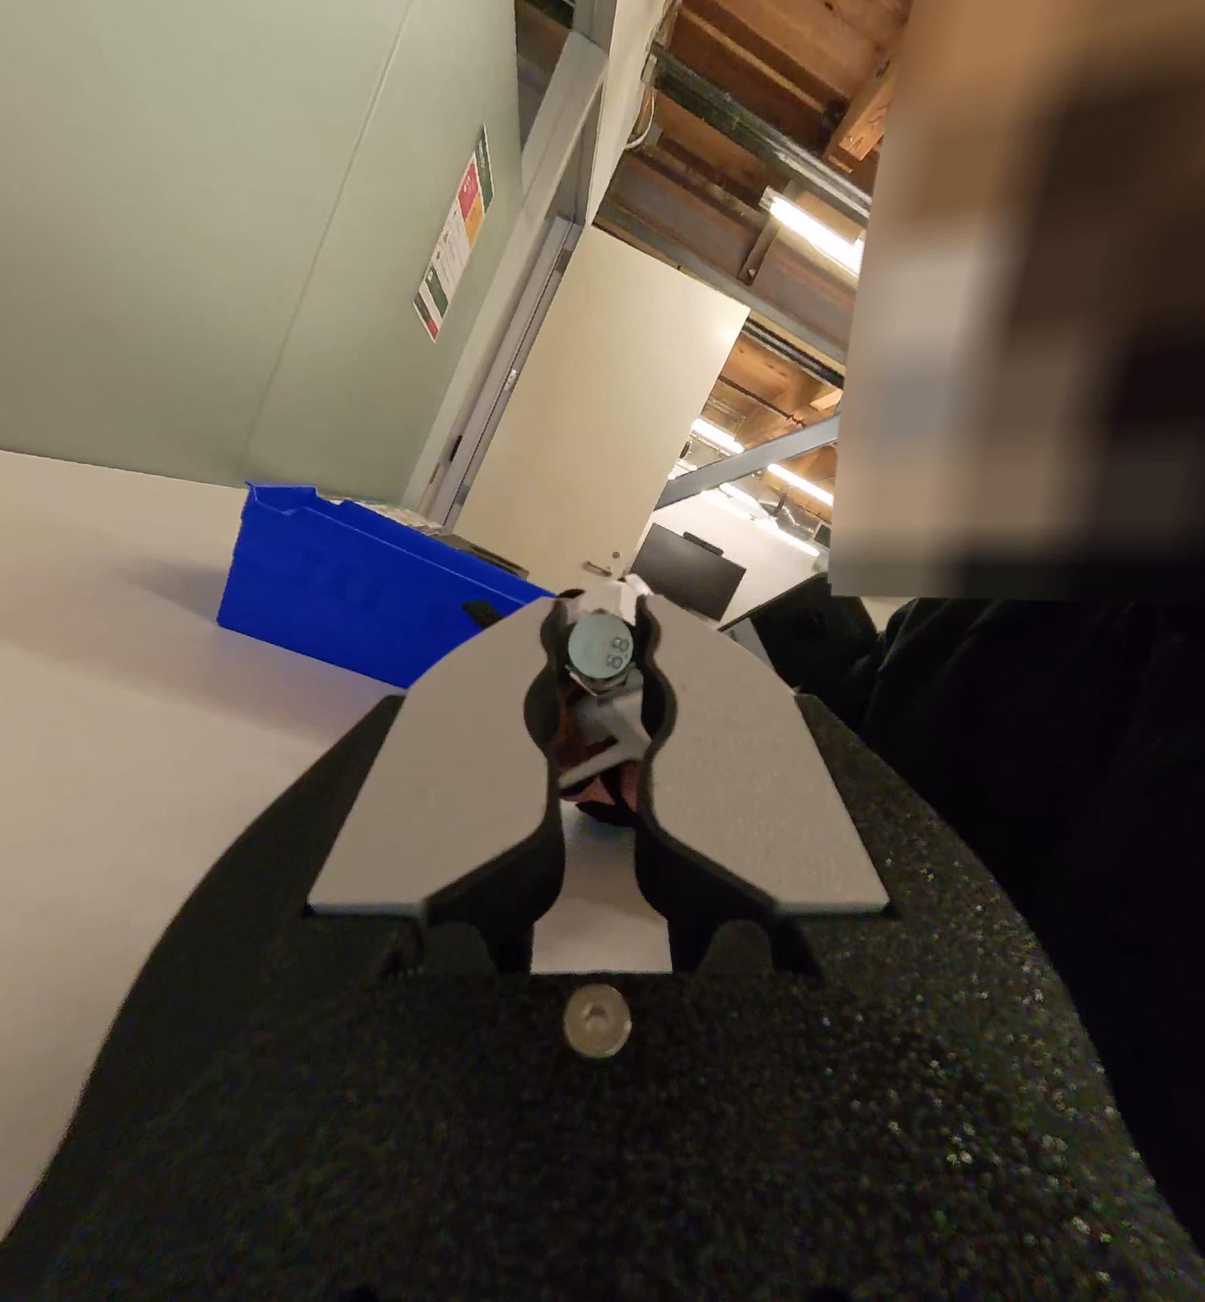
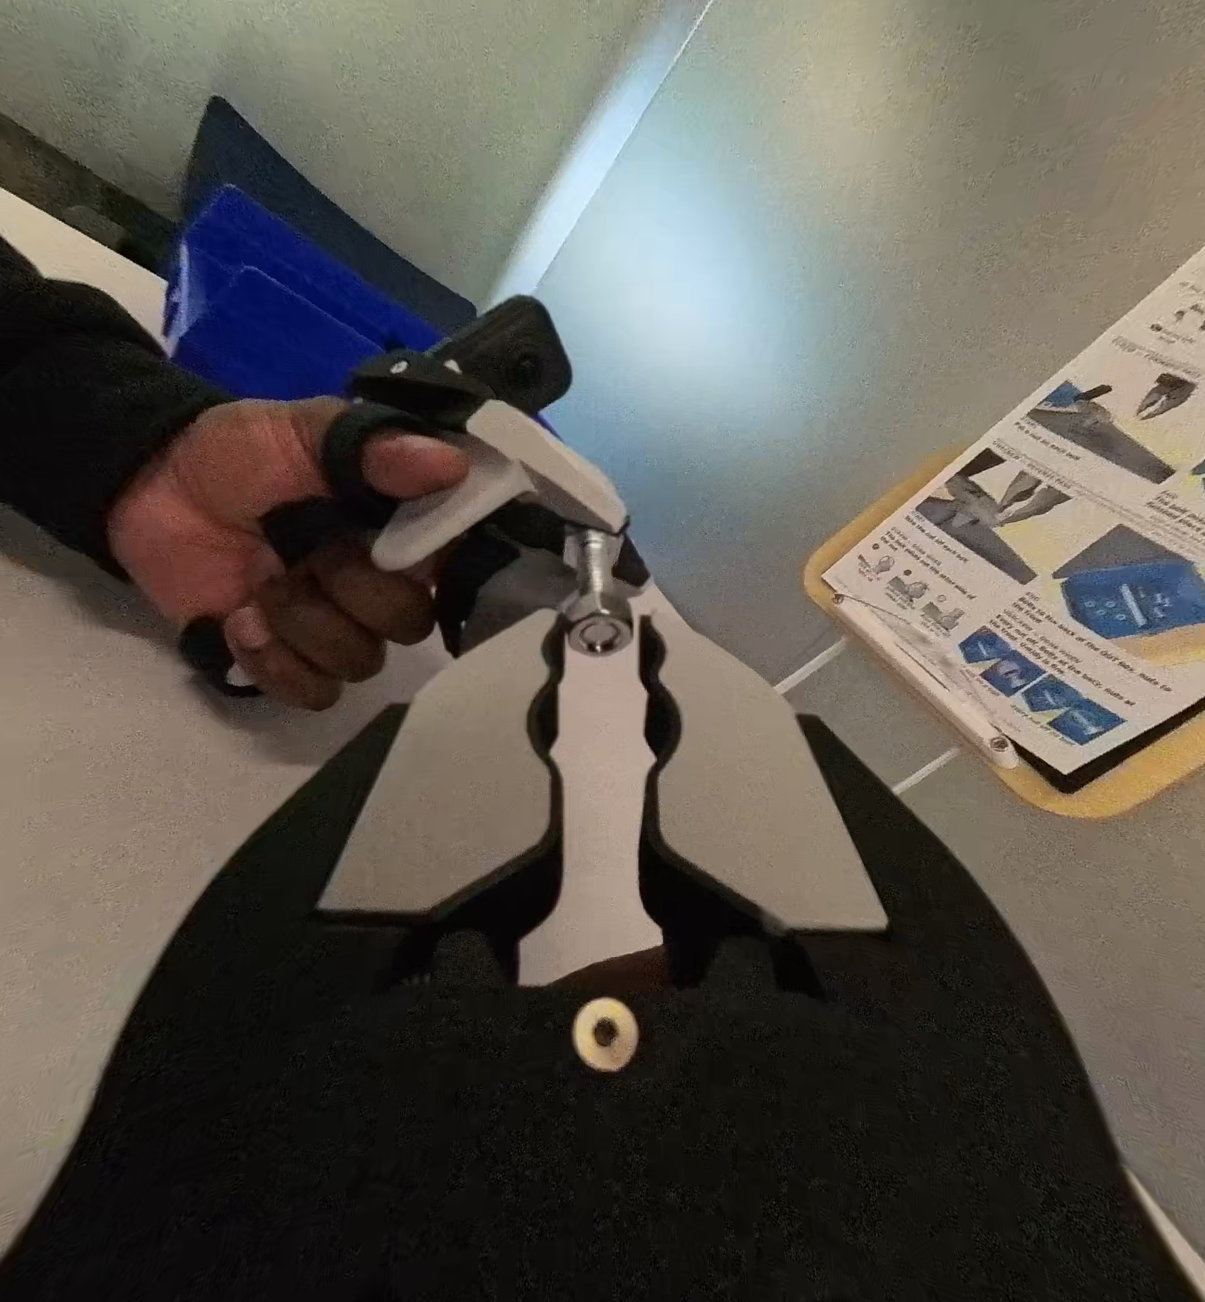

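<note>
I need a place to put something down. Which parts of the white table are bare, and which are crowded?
The white table is bare in front of the blue plastic bin, toward the camera. It is crowded where the left gripper holds the silver bolt while the right gripper grips its nut, and near the yellow-rimmed instruction board.

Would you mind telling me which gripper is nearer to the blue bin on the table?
Left. The left gripper, closed on a bolt's head, sits just in front of the blue bin. The right gripper, clamped on the nut at the bolt's far end, is farther from it.
</note>
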A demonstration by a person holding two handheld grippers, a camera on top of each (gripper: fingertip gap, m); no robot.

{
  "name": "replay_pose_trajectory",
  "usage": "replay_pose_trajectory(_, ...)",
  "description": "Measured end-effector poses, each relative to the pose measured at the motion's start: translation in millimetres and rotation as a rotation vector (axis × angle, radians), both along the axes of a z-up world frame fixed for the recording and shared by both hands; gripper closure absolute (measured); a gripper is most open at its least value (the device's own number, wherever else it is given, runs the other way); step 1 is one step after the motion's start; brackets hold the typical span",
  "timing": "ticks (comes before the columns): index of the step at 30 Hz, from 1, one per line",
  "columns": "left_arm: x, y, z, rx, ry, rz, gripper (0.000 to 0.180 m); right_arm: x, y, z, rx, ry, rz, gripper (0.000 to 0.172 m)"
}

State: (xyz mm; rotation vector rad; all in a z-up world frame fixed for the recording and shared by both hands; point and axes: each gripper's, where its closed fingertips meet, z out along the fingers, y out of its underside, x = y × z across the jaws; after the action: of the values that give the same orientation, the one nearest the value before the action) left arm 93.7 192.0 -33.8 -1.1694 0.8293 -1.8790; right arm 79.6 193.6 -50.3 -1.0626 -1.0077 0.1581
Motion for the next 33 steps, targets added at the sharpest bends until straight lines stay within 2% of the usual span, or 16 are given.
replay_pose_trajectory(2, 1, -3, 1, 0.023, 0.0, 0.001, 0.163, -2, -2, 1, -0.085, 0.032, 0.048, 0.154)
replay_pose_trajectory(3, 0, -2, 1, 0.025, 0.0, 0.005, 0.163, -3, -1, 0, -0.197, 0.081, 0.093, 0.155)
replay_pose_trajectory(7, -3, -2, 0, 0.081, 0.007, 0.003, 0.163, -6, -2, 0, -0.916, 0.45, 0.446, 0.155)
replay_pose_trajectory(9, -1, -4, -2, 0.136, 0.036, 0.021, 0.163, -3, -2, 0, -1.141, 0.589, 0.596, 0.155)
replay_pose_trajectory(10, -1, -3, -2, 0.139, 0.042, 0.03, 0.163, -1, 0, 1, -1.144, 0.625, 0.621, 0.154)
replay_pose_trajectory(12, -2, 1, -1, 0.111, 0.031, 0.05, 0.163, 2, 5, 1, -0.996, 0.599, 0.549, 0.14)
replay_pose_trajectory(15, -8, 10, 3, 0.036, -0.017, 0.058, 0.163, 5, 6, 3, -0.575, 0.373, 0.318, 0.129)
replay_pose_trajectory(18, -8, 11, 2, 0.021, -0.015, 0.055, 0.163, 5, 6, 4, -0.227, 0.17, 0.099, 0.129)
replay_pose_trajectory(21, -4, 6, 1, 0.024, -0.002, 0.035, 0.163, 0, 6, 0, -0.102, 0.067, -0.004, 0.131)
replay_pose_trajectory(22, -2, 4, 0, 0.022, 0.002, 0.025, 0.163, -1, 4, 0, -0.08, 0.058, -0.011, 0.136)
replay_pose_trajectory(23, -1, 2, 0, 0.02, 0.008, 0.017, 0.163, -2, 2, -1, -0.075, 0.052, -0.002, 0.15)
replay_pose_trajectory(25, 0, 1, 0, 0.012, 0.002, 0.005, 0.163, -3, 0, 0, -0.143, 0.078, 0.046, 0.155)
replay_pose_trajectory(26, 0, 0, 1, 0.006, -0.004, -0.002, 0.163, -4, 0, 0, -0.233, 0.123, 0.093, 0.155)
replay_pose_trajectory(31, 0, 0, 1, 0.025, 0.003, -0.005, 0.163, -3, 0, 1, -1.054, 0.561, 0.538, 0.155)
replay_pose_trajectory(32, 0, 0, 0, 0.025, 0.005, 0.002, 0.163, 0, 3, 3, -1.115, 0.632, 0.597, 0.154)
replay_pose_trajectory(33, -1, 2, 1, 0.018, 0.002, 0.011, 0.163, 5, 9, 4, -1.084, 0.682, 0.583, 0.149)
